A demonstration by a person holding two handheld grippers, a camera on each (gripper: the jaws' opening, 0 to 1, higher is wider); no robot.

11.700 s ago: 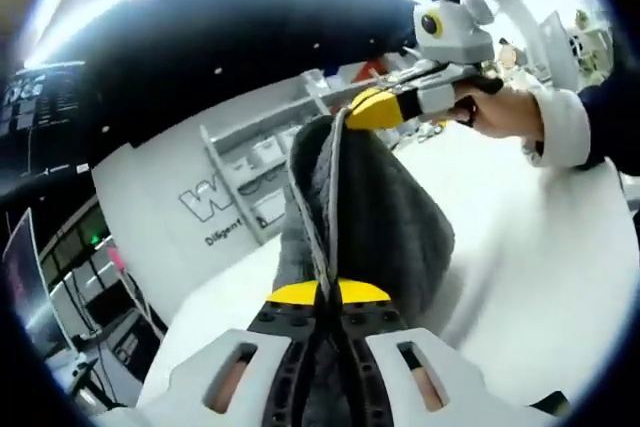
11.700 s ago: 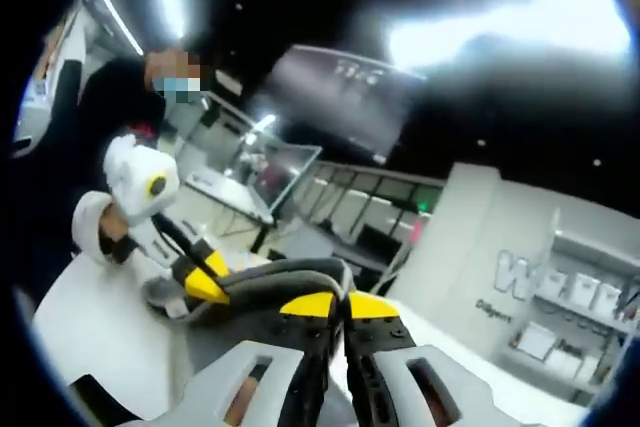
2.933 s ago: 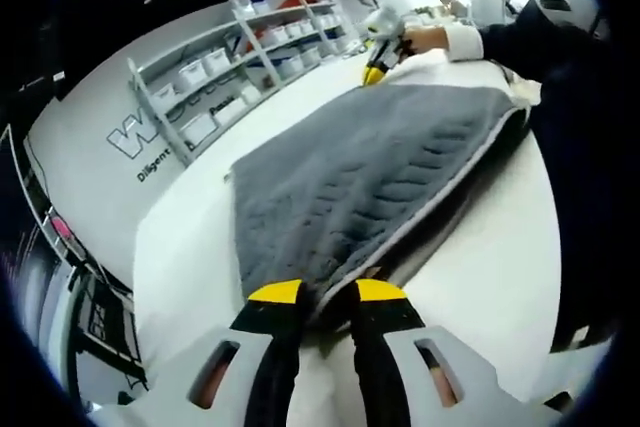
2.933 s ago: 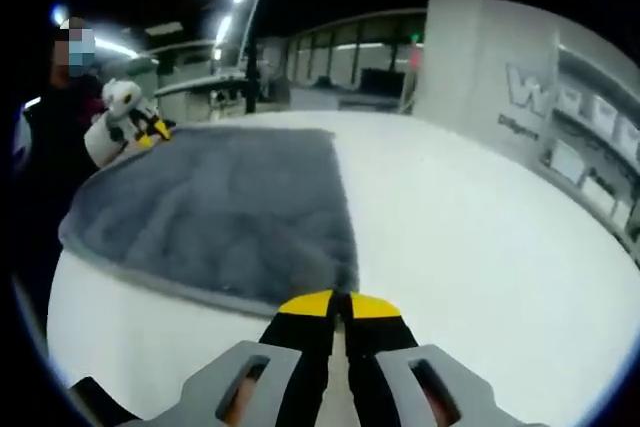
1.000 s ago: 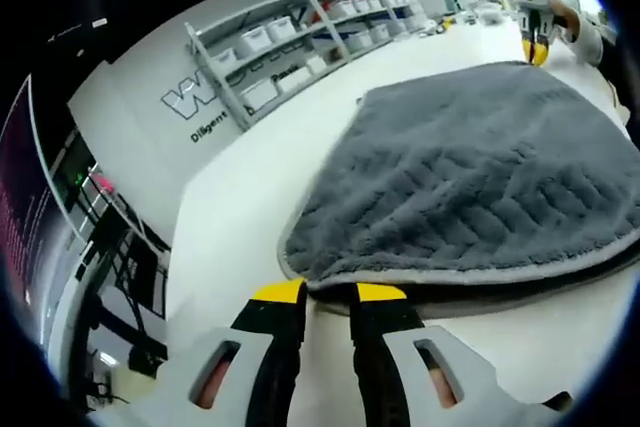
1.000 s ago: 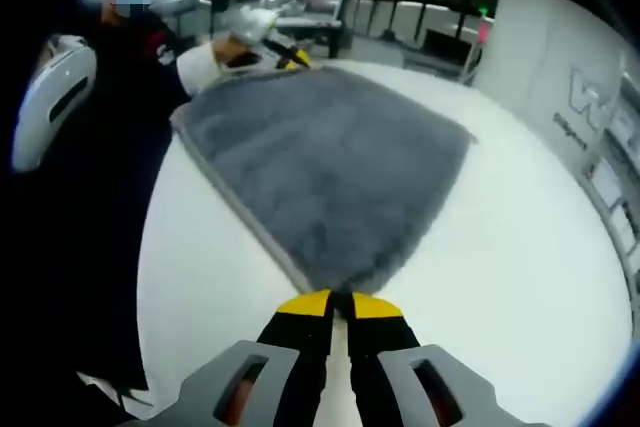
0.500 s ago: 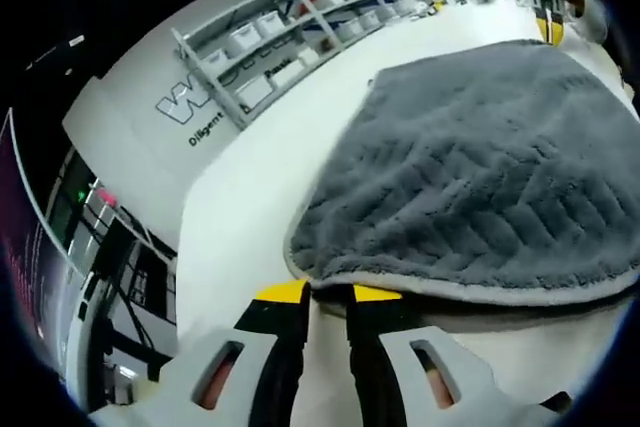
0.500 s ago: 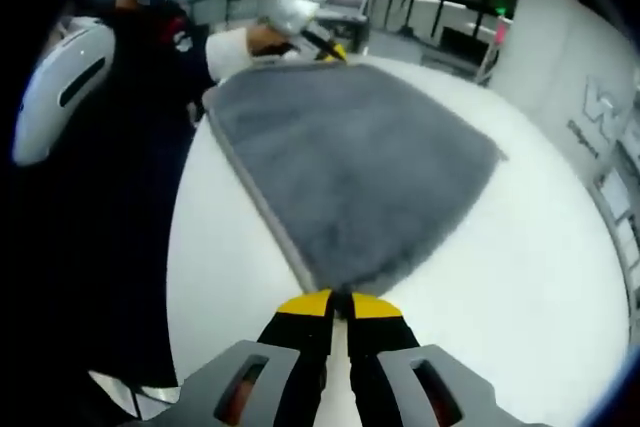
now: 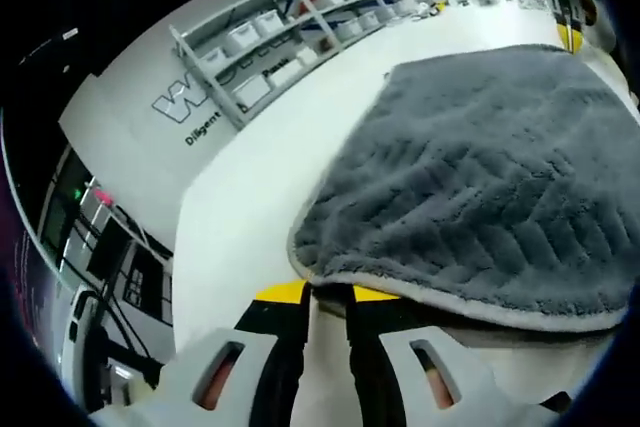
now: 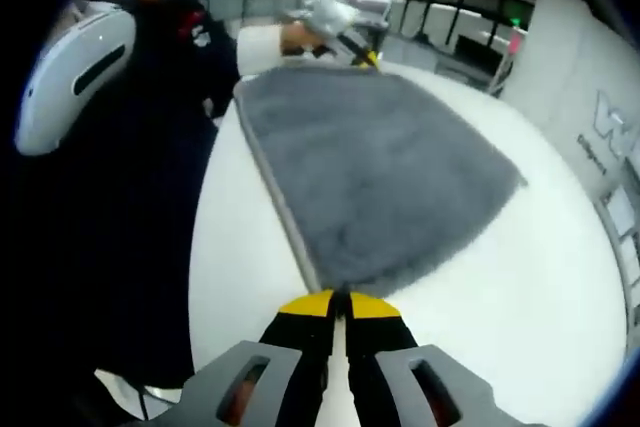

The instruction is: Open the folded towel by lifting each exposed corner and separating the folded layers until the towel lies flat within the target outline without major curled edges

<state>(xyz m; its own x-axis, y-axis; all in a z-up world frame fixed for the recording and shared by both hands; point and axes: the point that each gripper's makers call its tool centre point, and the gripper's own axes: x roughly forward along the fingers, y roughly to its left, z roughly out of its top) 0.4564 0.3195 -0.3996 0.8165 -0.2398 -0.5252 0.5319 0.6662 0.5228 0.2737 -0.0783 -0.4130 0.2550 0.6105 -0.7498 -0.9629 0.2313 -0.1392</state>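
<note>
A grey ribbed towel (image 9: 480, 177) lies spread on the white table (image 9: 250, 187), with a pale border along its near edge. My left gripper (image 9: 327, 294) sits at its near corner, the jaws a little apart with bare table showing between them. At the towel's far corner are the yellow tips of my right gripper (image 9: 570, 35). In the right gripper view the towel (image 10: 380, 167) tapers into my right gripper (image 10: 340, 302), which is shut on that corner. The left gripper (image 10: 350, 47), in a hand with a white cuff, is at the opposite corner.
Shelves with white bins (image 9: 290, 32) stand against a lettered wall beyond the table. A person in dark clothes (image 10: 130, 177) stands close along the table's edge (image 10: 205, 277), with a white rounded object (image 10: 65, 67) at the shoulder. Bare table (image 10: 520, 307) lies beside the towel.
The towel, held up between both grippers at first, now lies spread on the table. Over the last second both views have shifted slightly and the left jaws have narrowed a little.
</note>
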